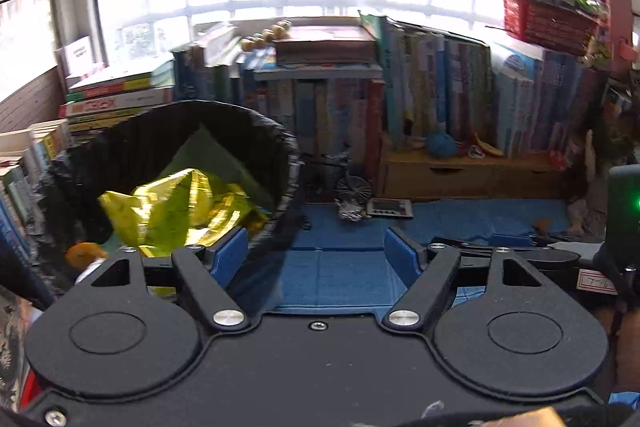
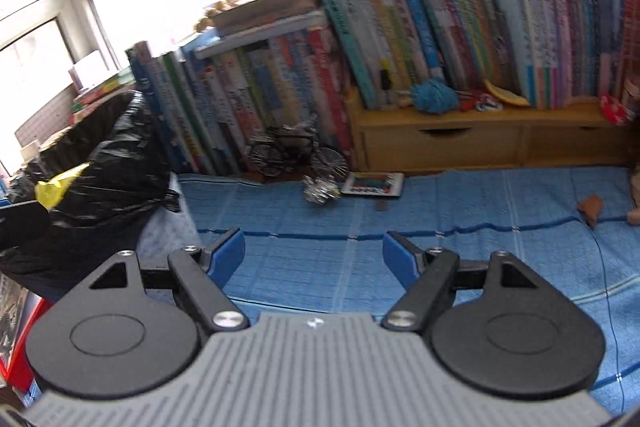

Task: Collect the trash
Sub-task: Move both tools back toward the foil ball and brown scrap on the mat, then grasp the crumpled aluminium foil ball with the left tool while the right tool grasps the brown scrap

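Observation:
A bin lined with a black bag [image 1: 256,123] stands at the left, holding a crumpled shiny yellow wrapper [image 1: 176,207] and a green sheet [image 1: 212,155]. My left gripper [image 1: 314,255] is open and empty just right of the bin's rim. The right wrist view shows the same black bag [image 2: 104,163] at the left with a yellow scrap [image 2: 56,187] sticking up. My right gripper [image 2: 314,255] is open and empty above the blue mat [image 2: 480,219]. A crumpled silver foil piece [image 2: 320,191] lies ahead on the mat. A small brown scrap [image 2: 590,207] lies at the right.
Rows of books [image 2: 400,27] line the back, with a wooden drawer unit [image 2: 480,143] under them. A wire bicycle model [image 2: 296,151] and a small tablet-like card [image 2: 372,185] sit by the books. A blue yarn ball [image 2: 434,97] rests on the unit. A thin cable [image 2: 608,307] crosses the mat.

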Action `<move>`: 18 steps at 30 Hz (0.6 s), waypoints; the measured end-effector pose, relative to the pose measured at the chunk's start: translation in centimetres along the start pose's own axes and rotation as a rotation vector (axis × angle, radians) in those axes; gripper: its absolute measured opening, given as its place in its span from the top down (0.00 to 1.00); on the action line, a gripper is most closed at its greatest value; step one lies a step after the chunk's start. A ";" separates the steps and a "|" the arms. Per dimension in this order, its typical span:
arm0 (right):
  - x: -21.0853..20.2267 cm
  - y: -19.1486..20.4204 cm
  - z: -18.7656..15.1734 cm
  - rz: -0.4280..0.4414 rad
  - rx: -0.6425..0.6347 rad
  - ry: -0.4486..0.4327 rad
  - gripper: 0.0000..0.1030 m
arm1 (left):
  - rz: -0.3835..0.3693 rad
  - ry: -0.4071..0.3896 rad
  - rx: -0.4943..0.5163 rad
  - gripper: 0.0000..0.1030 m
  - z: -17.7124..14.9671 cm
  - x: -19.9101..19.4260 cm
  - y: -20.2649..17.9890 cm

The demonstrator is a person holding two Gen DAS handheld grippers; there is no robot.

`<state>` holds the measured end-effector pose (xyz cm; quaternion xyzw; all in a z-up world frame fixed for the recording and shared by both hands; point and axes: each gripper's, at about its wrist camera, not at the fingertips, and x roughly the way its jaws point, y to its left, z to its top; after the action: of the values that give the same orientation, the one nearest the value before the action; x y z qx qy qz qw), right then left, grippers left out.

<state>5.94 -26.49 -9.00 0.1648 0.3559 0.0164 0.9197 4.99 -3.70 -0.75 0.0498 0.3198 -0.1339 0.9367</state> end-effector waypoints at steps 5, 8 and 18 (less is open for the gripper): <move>0.8 -2.9 0.0 0.018 0.020 0.063 0.18 | -0.023 0.047 0.019 0.29 -0.2 2.5 -2.9; 1.3 -4.6 0.1 0.016 0.015 0.094 0.20 | -0.031 0.072 0.013 0.30 -0.3 4.2 -4.4; 3.1 -10.2 0.4 -0.052 0.038 0.135 0.40 | 0.025 0.158 -0.043 0.35 -0.9 11.1 -6.9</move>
<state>7.64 -35.77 -13.90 0.1717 0.4216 -0.0031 0.8904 11.00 -12.57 -8.34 0.0439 0.3951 -0.1111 0.9109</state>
